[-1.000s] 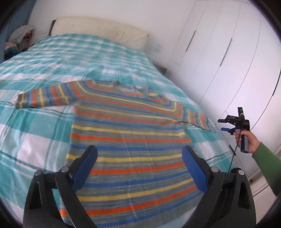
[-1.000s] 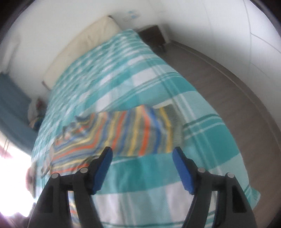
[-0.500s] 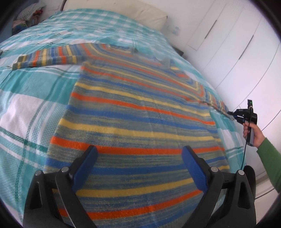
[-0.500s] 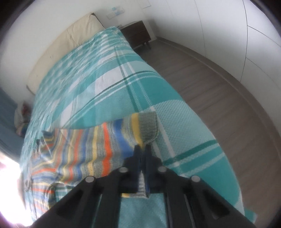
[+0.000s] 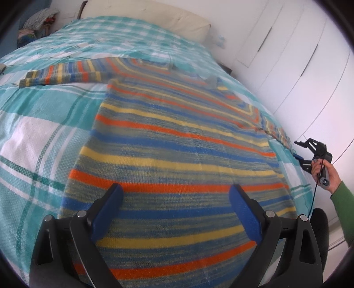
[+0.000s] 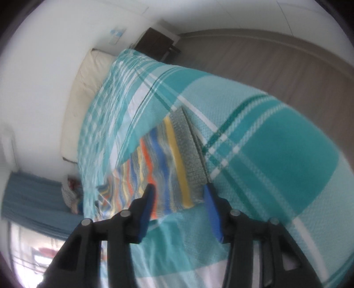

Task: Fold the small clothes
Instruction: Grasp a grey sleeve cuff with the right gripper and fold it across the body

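Observation:
A striped sweater (image 5: 177, 150) in orange, blue, yellow and grey lies spread flat on the bed, sleeves out to both sides. My left gripper (image 5: 176, 195) is open and hovers low over the sweater's lower body. In the right wrist view the right sleeve's grey cuff (image 6: 190, 159) lies between the open blue fingers of my right gripper (image 6: 179, 195), not pinched. The right gripper also shows in the left wrist view (image 5: 298, 150), held in a hand at the bed's right edge by the sleeve end.
The bed has a teal and white checked cover (image 5: 39, 124) and a cream pillow (image 5: 154, 15) at the head. White wardrobe doors (image 5: 298, 55) stand on the right. A dark nightstand (image 6: 157, 46) and wood floor (image 6: 276, 66) lie beyond the bed's edge.
My right gripper, shut on the sleeve cuff half a second ago, has opened; the cuff lies loose between its fingers. My left gripper stays low over the sweater, open.

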Motion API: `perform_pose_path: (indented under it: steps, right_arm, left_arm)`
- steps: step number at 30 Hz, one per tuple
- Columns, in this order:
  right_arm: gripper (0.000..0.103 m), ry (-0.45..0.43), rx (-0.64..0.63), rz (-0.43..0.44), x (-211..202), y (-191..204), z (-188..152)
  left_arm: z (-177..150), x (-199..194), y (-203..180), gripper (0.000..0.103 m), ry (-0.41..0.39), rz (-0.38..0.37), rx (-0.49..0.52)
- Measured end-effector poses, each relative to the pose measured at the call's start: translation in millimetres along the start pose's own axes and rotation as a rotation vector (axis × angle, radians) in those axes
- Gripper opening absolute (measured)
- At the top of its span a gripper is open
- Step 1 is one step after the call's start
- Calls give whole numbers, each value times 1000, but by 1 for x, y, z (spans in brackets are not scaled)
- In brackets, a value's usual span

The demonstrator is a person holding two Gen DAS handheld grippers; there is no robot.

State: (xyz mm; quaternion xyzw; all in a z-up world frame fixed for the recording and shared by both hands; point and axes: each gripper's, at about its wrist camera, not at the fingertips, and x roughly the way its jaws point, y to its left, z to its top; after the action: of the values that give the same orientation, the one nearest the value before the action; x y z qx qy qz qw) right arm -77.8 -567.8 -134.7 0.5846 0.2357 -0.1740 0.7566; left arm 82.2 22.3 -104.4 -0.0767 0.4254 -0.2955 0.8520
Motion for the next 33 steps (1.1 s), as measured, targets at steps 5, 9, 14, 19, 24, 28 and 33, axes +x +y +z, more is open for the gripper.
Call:
perform_pose_path:
  steps: [5, 9, 14, 19, 24, 28, 33]
  right_arm:
    - [43, -84, 28, 58, 10, -1, 14]
    - [47, -77, -49, -45, -4, 13, 15]
    - [56, -35, -5, -112, -25, 4, 4]
    - [78, -16, 13, 64, 1, -3, 8]
    - [68, -10, -8, 216, 29, 10, 18]
    - [9, -7, -140, -95, 40, 27, 14]
    - [5, -65, -350, -152, 28, 106, -6]
  left_arm:
    - [7, -9, 4, 97, -18, 5, -8]
    - [3, -21, 20, 97, -57, 23, -54]
    - [3, -12, 32, 97, -50, 12, -119]
    - [5, -6, 25, 97, -45, 12, -97]
    - [-2, -12, 24, 97, -49, 20, -73]
    - [-4, -12, 27, 97, -50, 19, -76]
    - [-1, -10, 26, 97, -61, 4, -84]
